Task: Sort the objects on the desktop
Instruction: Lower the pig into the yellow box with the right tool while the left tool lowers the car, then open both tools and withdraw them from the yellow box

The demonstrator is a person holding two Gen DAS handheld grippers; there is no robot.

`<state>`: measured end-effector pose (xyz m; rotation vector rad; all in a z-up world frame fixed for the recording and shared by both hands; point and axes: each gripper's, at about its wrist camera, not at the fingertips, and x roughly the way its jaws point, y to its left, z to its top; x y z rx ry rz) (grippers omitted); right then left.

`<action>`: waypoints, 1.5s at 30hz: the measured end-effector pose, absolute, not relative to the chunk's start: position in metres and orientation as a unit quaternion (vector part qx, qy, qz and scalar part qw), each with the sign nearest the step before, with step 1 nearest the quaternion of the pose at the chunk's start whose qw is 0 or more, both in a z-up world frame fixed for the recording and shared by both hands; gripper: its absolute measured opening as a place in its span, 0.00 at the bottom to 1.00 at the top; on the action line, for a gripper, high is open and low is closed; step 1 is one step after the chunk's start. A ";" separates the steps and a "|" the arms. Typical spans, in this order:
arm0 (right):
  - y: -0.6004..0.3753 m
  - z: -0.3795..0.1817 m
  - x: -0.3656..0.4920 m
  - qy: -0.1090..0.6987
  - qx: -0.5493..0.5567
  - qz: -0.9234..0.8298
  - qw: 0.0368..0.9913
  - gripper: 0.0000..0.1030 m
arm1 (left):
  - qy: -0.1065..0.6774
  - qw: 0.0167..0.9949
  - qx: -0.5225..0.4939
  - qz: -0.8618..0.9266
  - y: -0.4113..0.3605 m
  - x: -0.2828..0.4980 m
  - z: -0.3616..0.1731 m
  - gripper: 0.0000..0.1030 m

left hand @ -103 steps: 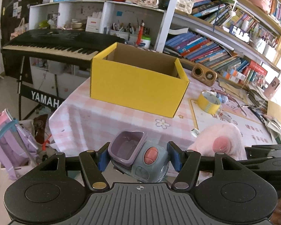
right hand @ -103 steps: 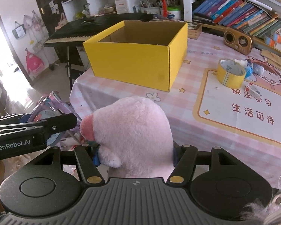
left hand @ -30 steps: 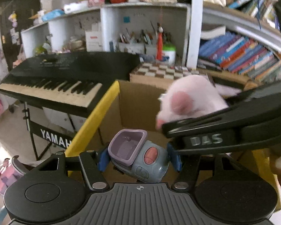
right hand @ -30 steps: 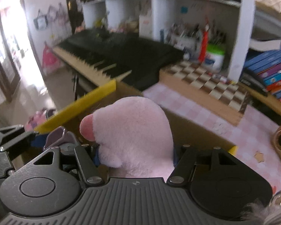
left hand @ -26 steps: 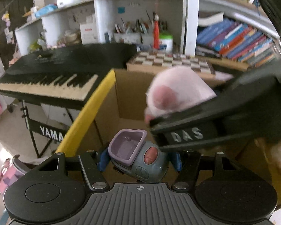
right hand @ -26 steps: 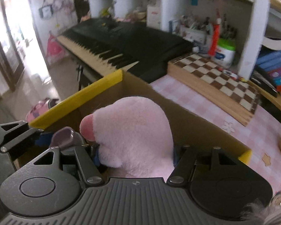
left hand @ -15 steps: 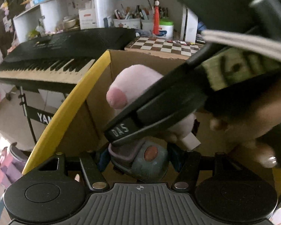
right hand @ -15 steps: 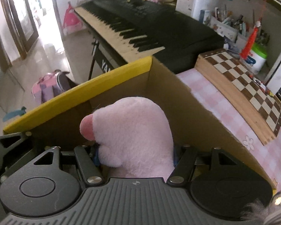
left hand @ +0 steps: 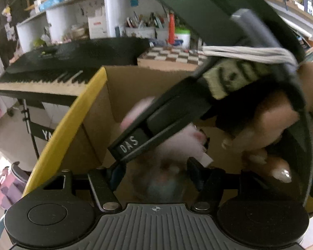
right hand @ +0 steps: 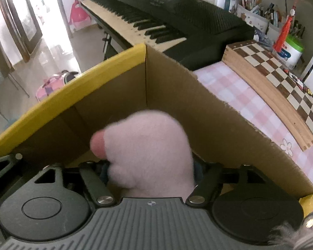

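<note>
Pink plush toy with a darker pink snout [right hand: 148, 150] sits directly ahead of the right gripper [right hand: 151, 171], between its fingers, low inside the yellow cardboard box with brown inner walls [right hand: 177, 95]. Right jaws are opening; the plush is between them, and I can't tell whether the pads still press its sides. It looks like it's being let go.

Left gripper [left hand: 156, 174] is also over the box, jaws opening. Small grey-blue toy vehicle [left hand: 167, 185] is blurred between and just below its fingers, apparently dropping out of the grip; the pads look clear of it.

Key relation: both toys lie straight ahead and below their own grippers, inside the box walls. The plush's long axis runs away from the right gripper, snout pointing to the gripper's left. In the left wrist view the right gripper's body crosses diagonally just above the left fingers, with the person's hand [left hand: 267, 131] on its handle at right, so the two tools are crowded close together.

Judgement: the drop-off is under way. The next move is probably a retreat up and out, one gripper at a time, because they overlap above the box.
</note>
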<state>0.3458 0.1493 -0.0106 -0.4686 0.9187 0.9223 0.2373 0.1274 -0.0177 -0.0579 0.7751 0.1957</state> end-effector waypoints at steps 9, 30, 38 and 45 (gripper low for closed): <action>0.109 0.027 0.330 0.397 -0.128 0.414 0.809 0.76 | 0.303 0.947 -0.018 0.109 0.121 0.207 0.007 0.82; -0.016 0.097 0.199 0.252 -0.043 0.308 0.916 0.75 | 0.206 0.967 -0.055 0.139 0.132 0.105 0.063 0.91; -0.047 0.083 0.141 0.238 -0.048 0.233 0.942 0.75 | 0.202 0.970 -0.060 0.124 0.126 0.068 0.061 0.91; -0.061 0.067 0.095 0.247 -0.057 0.201 0.946 0.75 | 0.219 0.967 -0.059 0.119 0.120 0.035 0.047 0.91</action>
